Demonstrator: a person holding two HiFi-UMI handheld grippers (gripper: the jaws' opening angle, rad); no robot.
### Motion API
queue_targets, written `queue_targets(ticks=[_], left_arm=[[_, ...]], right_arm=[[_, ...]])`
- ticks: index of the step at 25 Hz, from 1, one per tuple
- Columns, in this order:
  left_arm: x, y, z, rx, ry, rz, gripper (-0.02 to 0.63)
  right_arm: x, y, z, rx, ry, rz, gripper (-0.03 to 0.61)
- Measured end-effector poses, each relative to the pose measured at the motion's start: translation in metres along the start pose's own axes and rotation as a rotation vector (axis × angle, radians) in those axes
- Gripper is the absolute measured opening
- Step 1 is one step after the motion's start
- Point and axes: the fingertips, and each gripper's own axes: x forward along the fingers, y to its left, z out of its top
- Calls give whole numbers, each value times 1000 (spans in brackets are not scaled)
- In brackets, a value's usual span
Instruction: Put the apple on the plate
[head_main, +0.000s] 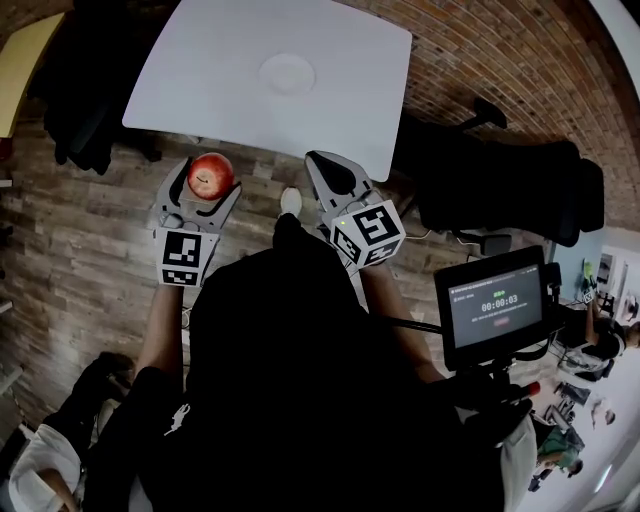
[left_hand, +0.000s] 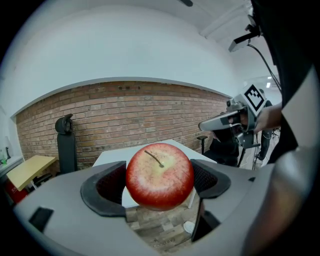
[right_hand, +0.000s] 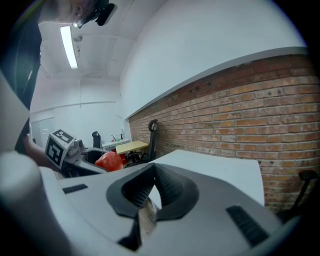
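**Left gripper.** In the head view the left gripper (head_main: 209, 168) is at centre left of the frame, below the near edge of the table (head_main: 200, 90). Its jaws stand wide and are clamped on the apple (head_main: 210, 175), one pad against each side. The left gripper view confirms this. The apple (left_hand: 160, 175) fills the gap at the gripper (left_hand: 160, 186), at lower centre of the frame, with the stem up and tilted toward the upper left.

**Right gripper.** In the head view the right gripper (head_main: 320, 163) is just right of centre, level with the left one and apart from it. In the right gripper view its jaws (right_hand: 153, 181) are together at the tips, with nothing between them.

**Apple.** The apple is red with a yellow patch round the stem. It is off the table, over the wood floor (head_main: 80, 250). In the right gripper view it shows at centre left (right_hand: 109, 161).

**Plate.** The white plate (head_main: 287, 73) lies near the middle of the white table, at upper centre of the head view, well apart from the apple. It carries nothing.

**Surroundings.** A brick wall (left_hand: 125, 117) stands behind the table. A monitor (head_main: 497, 305) sits at the right of the head view.
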Motion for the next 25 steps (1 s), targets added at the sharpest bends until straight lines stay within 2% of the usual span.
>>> queue_targets(ticks=[12,18,25], left_arm=[[81,8,47,-9,21,69,405],[103,4,53,-9,39,67,405],[123,-2,58,9,82,63,405]], right_arm=[[39,-85,30,-11,-1,95,3],[52,-109,36,-12,-8,119,3],[51,-133,25,39,-2,118,3]])
